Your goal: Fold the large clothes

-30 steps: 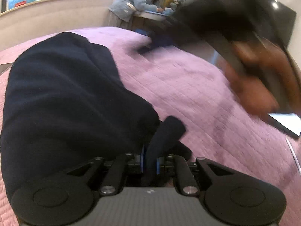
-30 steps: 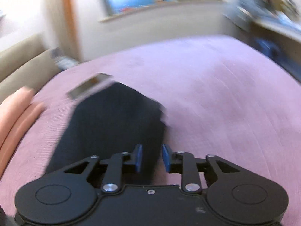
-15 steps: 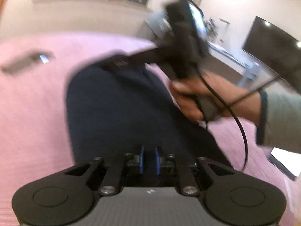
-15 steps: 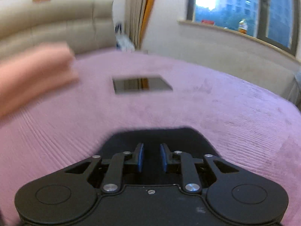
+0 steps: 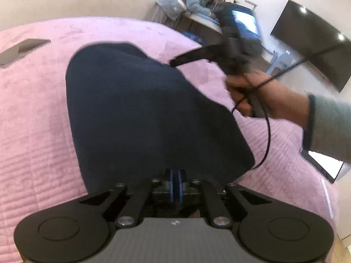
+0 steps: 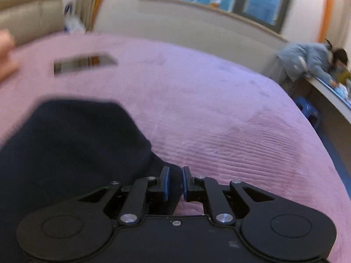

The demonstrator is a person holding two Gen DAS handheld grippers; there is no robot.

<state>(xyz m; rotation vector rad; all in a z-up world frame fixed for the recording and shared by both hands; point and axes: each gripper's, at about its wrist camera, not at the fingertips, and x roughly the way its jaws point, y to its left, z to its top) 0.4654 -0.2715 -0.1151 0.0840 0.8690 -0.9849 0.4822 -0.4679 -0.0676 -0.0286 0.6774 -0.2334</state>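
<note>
A dark navy garment lies on the pink bedspread. My left gripper is shut on its near edge, the cloth draping away from the blue pads. In the left wrist view the right gripper, held by a hand, touches the garment's far right corner. In the right wrist view my right gripper has its blue pads narrowly apart with a corner of the navy garment between them.
A dark flat tablet lies on the bedspread beyond the garment; it also shows in the left wrist view. A person leans on a desk past the bed. A wall TV is at right.
Both grippers have carried the garment over the bed, and it now lies spread and flatter. The right gripper has swung to the garment's far right corner.
</note>
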